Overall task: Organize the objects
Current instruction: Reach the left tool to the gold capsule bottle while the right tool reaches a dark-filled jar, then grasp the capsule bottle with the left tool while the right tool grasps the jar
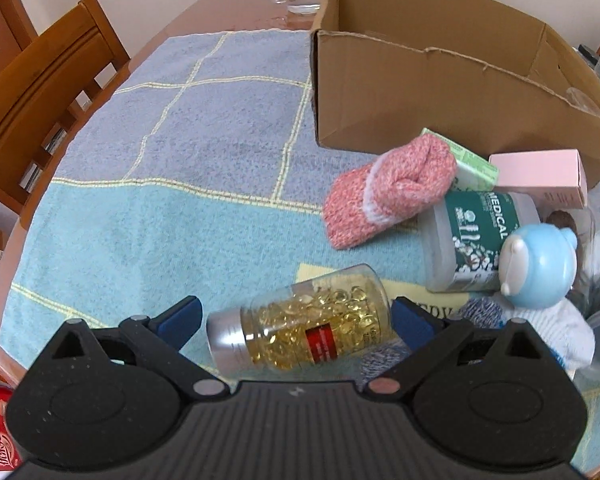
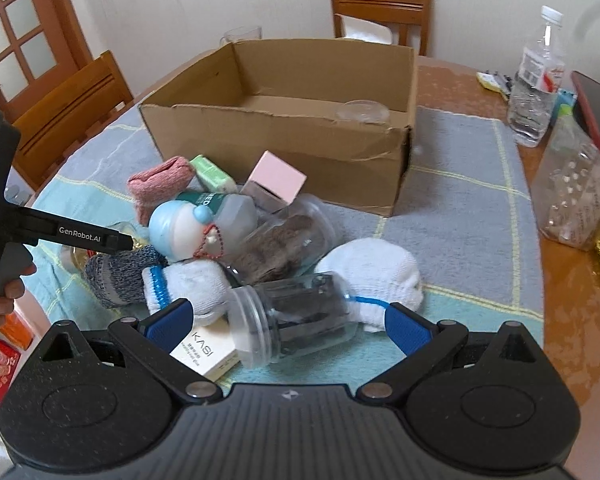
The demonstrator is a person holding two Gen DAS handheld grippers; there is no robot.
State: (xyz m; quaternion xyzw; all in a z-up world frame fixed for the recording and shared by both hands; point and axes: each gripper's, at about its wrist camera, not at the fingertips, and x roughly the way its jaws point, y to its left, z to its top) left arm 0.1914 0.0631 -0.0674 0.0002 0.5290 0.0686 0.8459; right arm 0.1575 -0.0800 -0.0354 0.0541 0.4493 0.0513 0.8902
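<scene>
left gripper (image 1: 296, 322) spread round capsule bottle (image 1: 304, 336) | right gripper (image 2: 290, 324) spread round jar (image 2: 296, 320)

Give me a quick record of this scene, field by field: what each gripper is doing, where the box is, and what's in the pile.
left gripper: open, either side of the capsule bottle
right gripper: open, around a clear jar lying on its side
cardboard box: open, behind the pile
pile: pink sock, white socks, blue toy

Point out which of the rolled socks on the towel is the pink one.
The pink sock lies nearest the cardboard box, leaning against the green packet; the other socks are white or grey and sit closer to the grippers.
</scene>
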